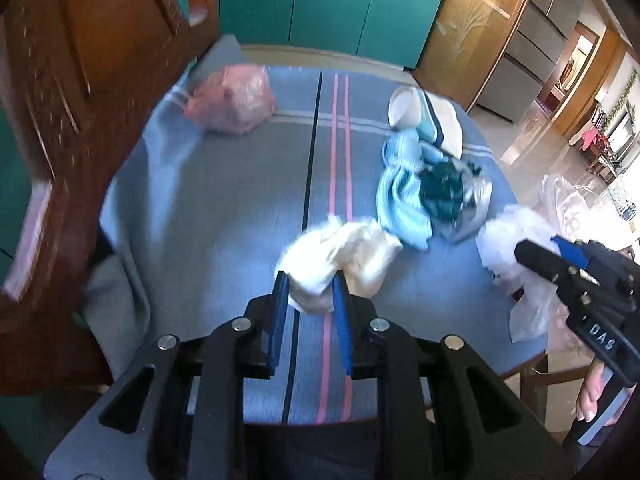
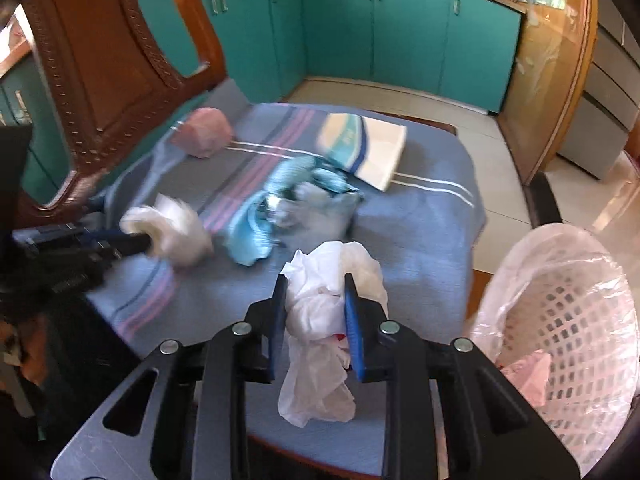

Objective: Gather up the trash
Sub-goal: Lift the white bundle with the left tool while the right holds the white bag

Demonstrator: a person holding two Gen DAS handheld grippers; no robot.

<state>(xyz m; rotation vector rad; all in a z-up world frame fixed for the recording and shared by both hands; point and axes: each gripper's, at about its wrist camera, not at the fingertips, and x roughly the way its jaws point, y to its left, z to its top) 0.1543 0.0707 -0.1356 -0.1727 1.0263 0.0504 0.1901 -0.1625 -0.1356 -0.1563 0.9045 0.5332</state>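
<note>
My left gripper (image 1: 310, 280) is shut on a crumpled cream plastic bag (image 1: 340, 256) held above the blue striped tablecloth (image 1: 224, 184); the bag also shows in the right wrist view (image 2: 172, 228). My right gripper (image 2: 316, 284) is shut on a crumpled white plastic bag (image 2: 320, 320) that hangs down between its fingers; it shows in the left wrist view (image 1: 516, 240) too. A white lined trash basket (image 2: 560, 320) stands at the right, beside the table. A pink bag (image 1: 232, 100), blue and green wrappers (image 1: 416, 184) and a white and blue pouch (image 1: 424, 116) lie on the table.
A carved wooden chair (image 1: 72, 120) stands at the table's left side. Teal cabinets (image 2: 400, 32) line the far wall. A wooden cupboard (image 2: 552, 80) stands at the right. Something pink (image 2: 524, 372) lies inside the basket.
</note>
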